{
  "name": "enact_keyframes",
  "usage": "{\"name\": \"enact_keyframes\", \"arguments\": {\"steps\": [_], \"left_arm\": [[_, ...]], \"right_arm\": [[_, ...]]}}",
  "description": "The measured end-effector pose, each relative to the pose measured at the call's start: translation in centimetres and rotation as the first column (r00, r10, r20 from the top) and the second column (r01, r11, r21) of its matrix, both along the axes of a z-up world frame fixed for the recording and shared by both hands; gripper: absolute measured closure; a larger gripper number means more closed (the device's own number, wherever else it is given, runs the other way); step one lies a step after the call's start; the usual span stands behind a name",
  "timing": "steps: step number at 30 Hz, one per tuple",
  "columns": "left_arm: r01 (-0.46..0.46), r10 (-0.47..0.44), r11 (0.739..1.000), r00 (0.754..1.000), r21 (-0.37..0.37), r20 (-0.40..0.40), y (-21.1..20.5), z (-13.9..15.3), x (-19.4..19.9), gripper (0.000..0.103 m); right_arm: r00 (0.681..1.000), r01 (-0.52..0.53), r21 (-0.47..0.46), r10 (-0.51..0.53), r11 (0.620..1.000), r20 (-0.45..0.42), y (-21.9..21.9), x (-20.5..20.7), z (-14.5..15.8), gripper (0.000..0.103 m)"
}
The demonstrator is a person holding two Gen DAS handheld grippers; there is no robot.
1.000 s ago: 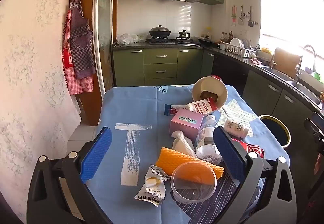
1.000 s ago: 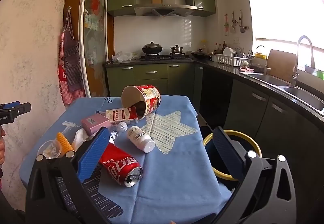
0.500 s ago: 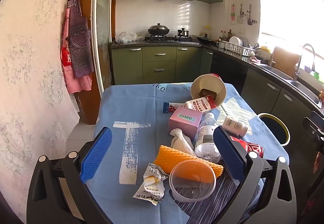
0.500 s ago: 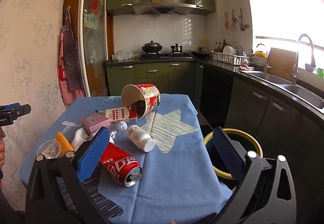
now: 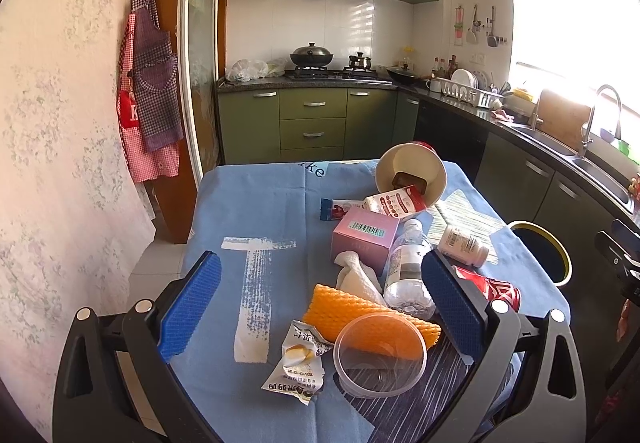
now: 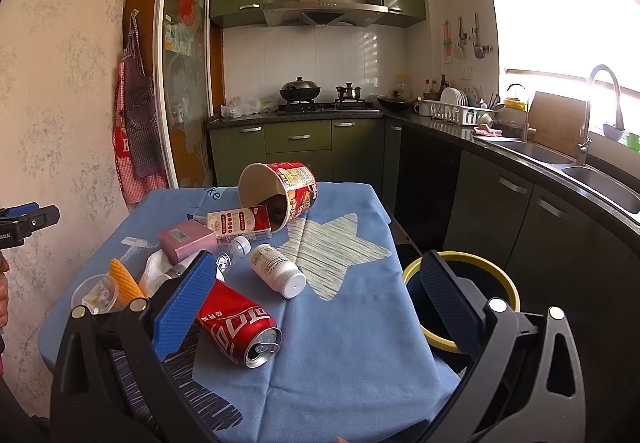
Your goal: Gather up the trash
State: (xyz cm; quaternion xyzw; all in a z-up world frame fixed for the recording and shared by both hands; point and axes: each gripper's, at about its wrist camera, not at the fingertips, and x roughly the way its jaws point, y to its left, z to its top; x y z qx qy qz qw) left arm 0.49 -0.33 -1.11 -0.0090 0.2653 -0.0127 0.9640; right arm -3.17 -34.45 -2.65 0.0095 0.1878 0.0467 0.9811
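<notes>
Trash lies on a blue tablecloth [image 5: 256, 211]. In the left wrist view: a clear plastic cup [image 5: 379, 354], an orange foam net [image 5: 360, 309], a torn wrapper [image 5: 296, 363], a white tissue [image 5: 356, 275], a clear bottle [image 5: 408, 267], a pink box [image 5: 364, 235], a white pill bottle [image 5: 462, 245], a red can [image 5: 492, 287] and a tipped noodle cup [image 5: 412, 171]. My left gripper [image 5: 320, 303] is open above the near trash. In the right wrist view my right gripper [image 6: 316, 303] is open above the red can [image 6: 236, 327] and the pill bottle [image 6: 278, 269]. The yellow-rimmed bin [image 6: 496, 283] stands at the table's right.
Green kitchen cabinets [image 5: 312, 123] and a stove stand beyond the table. A dark counter with a sink [image 6: 592, 179] runs along the right. Aprons [image 5: 152, 91] hang on the left wall. The table's near edge lies just under both grippers.
Both grippers have barely moved; the left view has drifted slightly. Nothing was picked up or let go.
</notes>
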Motion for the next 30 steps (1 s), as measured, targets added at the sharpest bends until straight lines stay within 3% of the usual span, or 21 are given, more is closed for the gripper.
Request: {"name": "enact_keyframes", "arguments": {"steps": [30], "left_arm": [[0.005, -0.005, 1.0, 1.0, -0.002, -0.009, 0.0, -0.15, 0.16, 0.004]], "right_arm": [[1.0, 0.001, 0.0, -0.001, 1.0, -0.009, -0.06, 0.37, -0.16, 0.006]]}}
